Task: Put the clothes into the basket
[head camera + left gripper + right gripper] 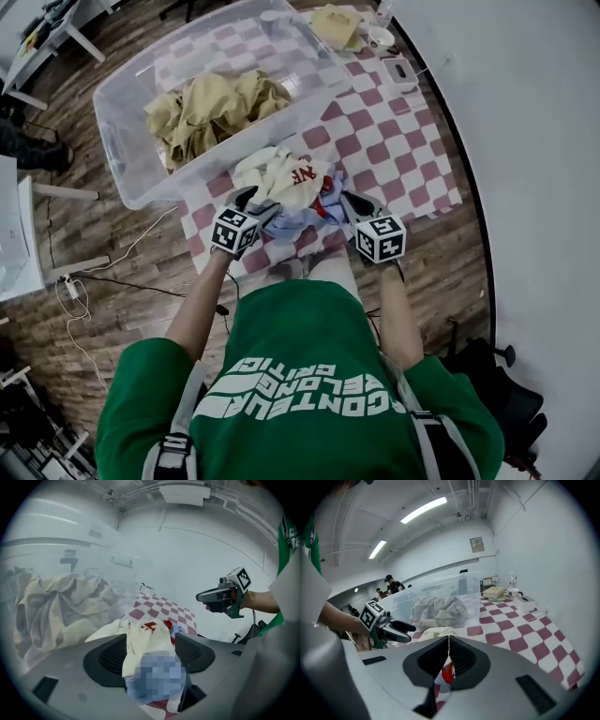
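Clear basket [120,141] on checkered desk [398,141] is partly filled with beige clothes [211,108]; white-red-blue clothes pile [286,178] is seen on desk just beside basket; left gripper [253,200] is spread apart, pile cloth between jaws; right gripper [347,200] is clamped on clothes pile.

basket [122,141]: clear plastic, smooth, glossy | beige clothes [211,108]: matt cloth, crumpled | cream garment [281,173]: soft matt cloth, red print | table cover [394,141]: red-and-white checked, smooth | floor [441,248]: wood planks, dull sheen | left gripper [152,653], right gripper [448,656]: matt grey plastic shells, dark ribbed pads
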Motion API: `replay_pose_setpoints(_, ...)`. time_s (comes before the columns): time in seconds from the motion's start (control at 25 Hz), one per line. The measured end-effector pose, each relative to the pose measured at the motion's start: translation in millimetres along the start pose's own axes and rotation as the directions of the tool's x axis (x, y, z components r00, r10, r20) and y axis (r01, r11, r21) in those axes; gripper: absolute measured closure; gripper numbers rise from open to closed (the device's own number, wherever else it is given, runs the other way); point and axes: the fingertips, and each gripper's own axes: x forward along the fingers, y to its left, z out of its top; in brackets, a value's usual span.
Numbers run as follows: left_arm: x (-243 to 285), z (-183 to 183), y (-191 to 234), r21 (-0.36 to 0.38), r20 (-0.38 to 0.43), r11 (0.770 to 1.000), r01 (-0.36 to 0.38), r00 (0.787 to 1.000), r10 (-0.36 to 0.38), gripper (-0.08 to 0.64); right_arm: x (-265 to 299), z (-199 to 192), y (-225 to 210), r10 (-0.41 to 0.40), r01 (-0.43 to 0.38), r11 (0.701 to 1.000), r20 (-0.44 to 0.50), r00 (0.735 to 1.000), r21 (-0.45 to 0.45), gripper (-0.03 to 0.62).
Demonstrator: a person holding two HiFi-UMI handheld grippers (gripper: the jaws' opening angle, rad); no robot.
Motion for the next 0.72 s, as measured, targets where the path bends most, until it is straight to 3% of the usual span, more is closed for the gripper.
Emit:
replay_pose_setpoints(0.2, 36.2, -31.7, 9.1, -0.018, -0.092, 0.999, -0.037, 0.995, 0.035, 0.167, -5.1, -37.0, -16.7, -0.03, 0.032, 0.997, -0.027, 0.999, 0.076, 0.583)
replay_pose_setpoints(0.44, 72.0, -71.0, 18.1, -0.054, -0.219, 0.996, -0.073, 0.974, 0.059, 0.156, -3.0, -85.7, -30.4, -0.051, 0.064, 0.988, -0.095, 0.994, 0.143, 0.583)
replay_pose_setpoints(0.72, 93.6, -86.7, 24.4, -0.047, -0.263, 0.989, -0.14, 0.957, 0.123, 0.156, 6.4, -134.4, -44.9, -0.051, 0.089, 0.971, -0.172, 0.984, 0.223, 0.583)
